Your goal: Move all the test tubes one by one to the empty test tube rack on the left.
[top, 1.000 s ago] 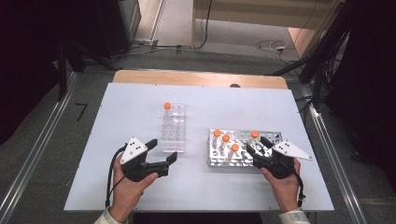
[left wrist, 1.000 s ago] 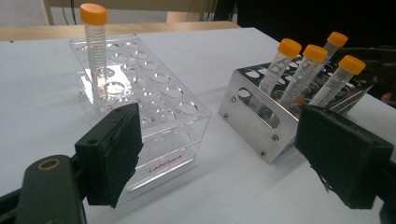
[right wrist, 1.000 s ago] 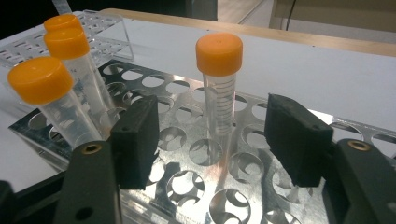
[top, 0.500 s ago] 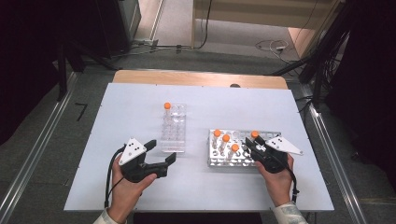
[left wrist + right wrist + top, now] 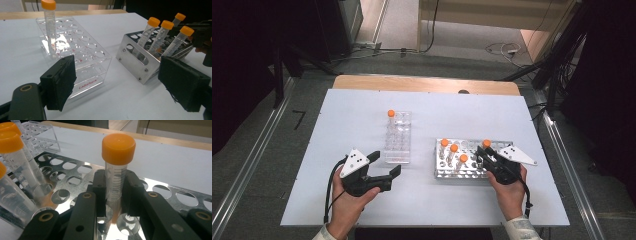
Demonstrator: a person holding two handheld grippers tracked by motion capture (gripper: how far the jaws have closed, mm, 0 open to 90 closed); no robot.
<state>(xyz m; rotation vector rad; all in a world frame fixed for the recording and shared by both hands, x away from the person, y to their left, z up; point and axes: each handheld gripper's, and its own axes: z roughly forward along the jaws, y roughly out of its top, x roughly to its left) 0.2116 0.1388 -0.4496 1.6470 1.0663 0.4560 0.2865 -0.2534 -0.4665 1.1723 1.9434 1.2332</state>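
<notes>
A metal rack [image 5: 469, 146] at right holds several clear tubes with orange caps. My right gripper [image 5: 483, 152] stands at its right end. Its jaws have just been closing and now press on both sides of one upright tube [image 5: 117, 172], still standing in its hole in the metal rack [image 5: 75, 168]. My right gripper [image 5: 115, 195] is shut on that tube below its cap. A clear plastic rack [image 5: 397, 137] at centre holds one tube [image 5: 391, 114] at its far corner. My left gripper [image 5: 386, 164] rests open in front of that rack, with nothing between its pads [image 5: 62, 82].
The white table [image 5: 362, 100] has free room at the left and along the back. Three more tubes [image 5: 161, 32] lean in the metal rack [image 5: 135, 60] beside the held one. A wooden strip [image 5: 422, 84] runs along the far edge.
My right gripper has shifted a little toward the rack's right-end tube and closed on it. The left gripper has stayed where it was, still open.
</notes>
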